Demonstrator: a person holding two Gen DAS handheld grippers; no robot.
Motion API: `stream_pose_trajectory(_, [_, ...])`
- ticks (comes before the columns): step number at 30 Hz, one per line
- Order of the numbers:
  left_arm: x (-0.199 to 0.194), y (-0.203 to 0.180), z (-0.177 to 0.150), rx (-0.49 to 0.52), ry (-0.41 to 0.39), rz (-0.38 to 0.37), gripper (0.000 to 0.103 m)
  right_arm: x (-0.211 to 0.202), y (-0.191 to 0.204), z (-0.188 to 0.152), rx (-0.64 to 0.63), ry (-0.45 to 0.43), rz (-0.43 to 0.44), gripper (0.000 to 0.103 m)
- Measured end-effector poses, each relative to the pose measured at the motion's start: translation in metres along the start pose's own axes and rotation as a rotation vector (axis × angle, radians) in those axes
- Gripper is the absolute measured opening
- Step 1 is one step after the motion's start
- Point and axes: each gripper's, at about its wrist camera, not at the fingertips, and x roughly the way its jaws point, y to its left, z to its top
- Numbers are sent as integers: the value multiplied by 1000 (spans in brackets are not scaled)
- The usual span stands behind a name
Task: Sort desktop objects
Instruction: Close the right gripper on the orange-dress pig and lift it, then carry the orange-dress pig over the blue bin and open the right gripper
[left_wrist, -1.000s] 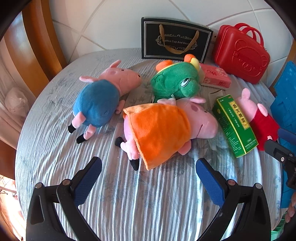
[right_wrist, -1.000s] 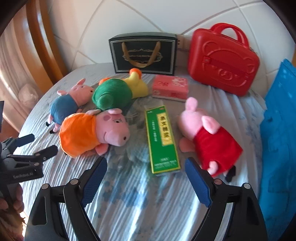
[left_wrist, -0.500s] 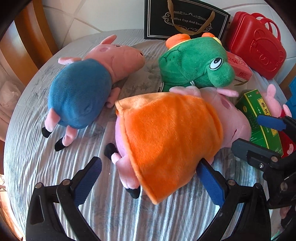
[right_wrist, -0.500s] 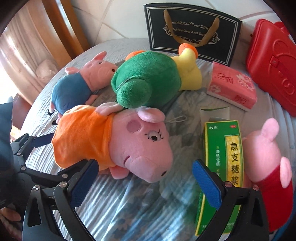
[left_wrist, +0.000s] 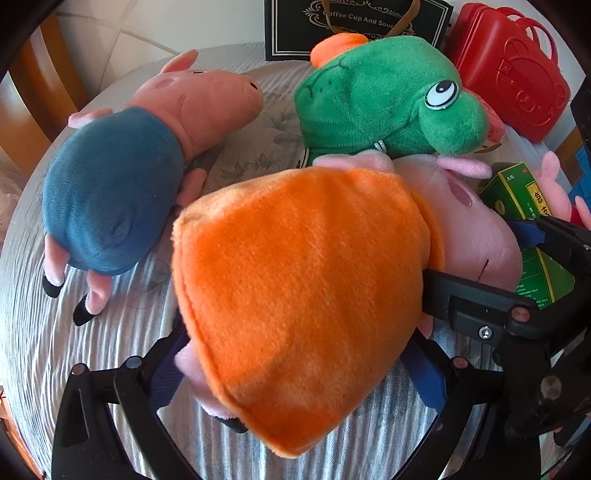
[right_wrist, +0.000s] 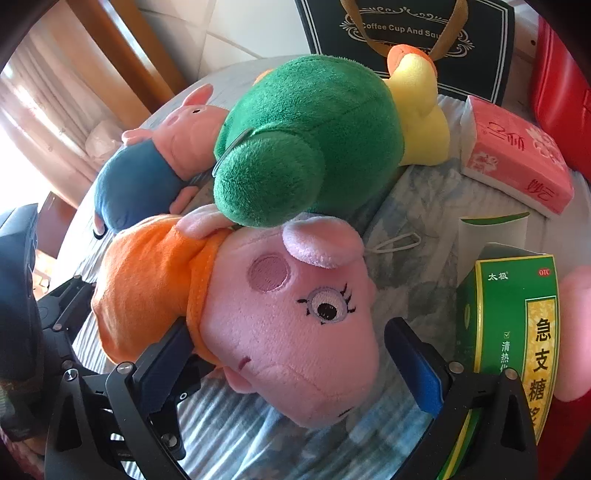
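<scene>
Left wrist view puts our left claw (left_wrist: 295, 373) around the orange-dressed pig plush (left_wrist: 306, 295): its two blue pads sit on either side of the skirt hem, spread wide, and we cannot tell whether they press the fabric. The plush lies on the striped counter (left_wrist: 33, 332), filling the space just ahead of that claw. Beyond it to the left lies the blue-bodied pig plush (left_wrist: 114, 184); straight beyond, the green dinosaur plush (left_wrist: 388, 107) rests its snout against the orange pig's ear.

Right wrist view shows our right claw (right_wrist: 295, 369) straddling the same pig's pink head, jaws wide apart; the left pad touches the collar, the right pad stands clear of the snout. To the right of this claw lies a green medicine box (right_wrist: 517, 332), with a pink tissue pack (right_wrist: 517, 155) farther beyond. A black gift bag (right_wrist: 406, 33) and a red case (right_wrist: 561, 96) stand at the counter's far edge.
</scene>
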Motion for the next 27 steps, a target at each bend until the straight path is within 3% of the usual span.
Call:
stream_pose_trajectory(3, [-6, -2, -2, 7, -20, 14, 89, 1, 3, 0, -9, -8, -8, 103])
stream_pose_trajectory(5, [-10, -2, -3, 12, -28, 21, 85, 1, 6, -1, -7, -5, 21, 88])
stream_pose_trajectory(6, [-13, -2, -4, 12, -29, 21, 83, -2, 8, -2, -10, -8, 19, 87])
stream_pose_trajectory(11, [-37, -6, -11, 34, -66, 34, 81, -16, 16, -9, -22, -17, 7, 83])
stream_pose_trajectory(18, [-97, -20, -23, 65, -167, 24, 81, -69, 25, -16, -30, -105, -15, 83])
stream_pose_trajectory(27, [-178, -75, -24, 167, -349, -17, 81, -171, 43, -46, -29, -281, -110, 83])
